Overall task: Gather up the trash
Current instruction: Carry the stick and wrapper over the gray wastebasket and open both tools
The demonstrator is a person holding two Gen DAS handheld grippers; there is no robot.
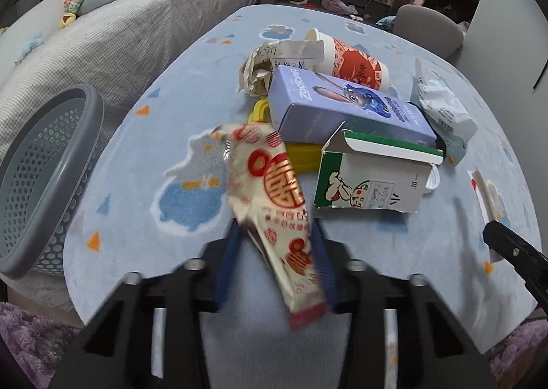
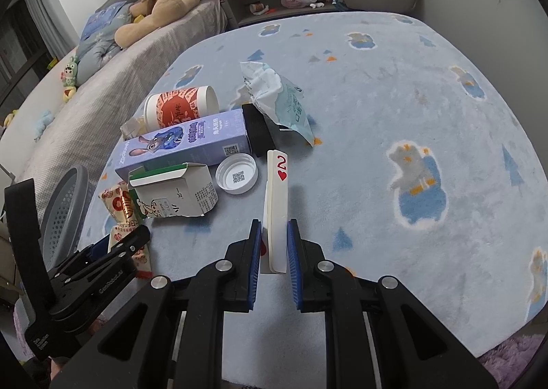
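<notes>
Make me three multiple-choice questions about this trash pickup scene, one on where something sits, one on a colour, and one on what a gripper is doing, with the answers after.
1. Where is the white bottle cap?
A. inside the basket
B. on the carpet beside the purple carton
C. on the bed

2. What colour is the mesh basket?
A. grey
B. red
C. yellow

3. What is the right gripper doing?
A. hanging open and empty
B. clamped on a playing card
C. clamped on the paper cup

Answers: B, the cap lies on the carpet by the purple carton. A, its rim and mesh are grey. B, its blue pads pinch a playing card, the two of hearts.
</notes>
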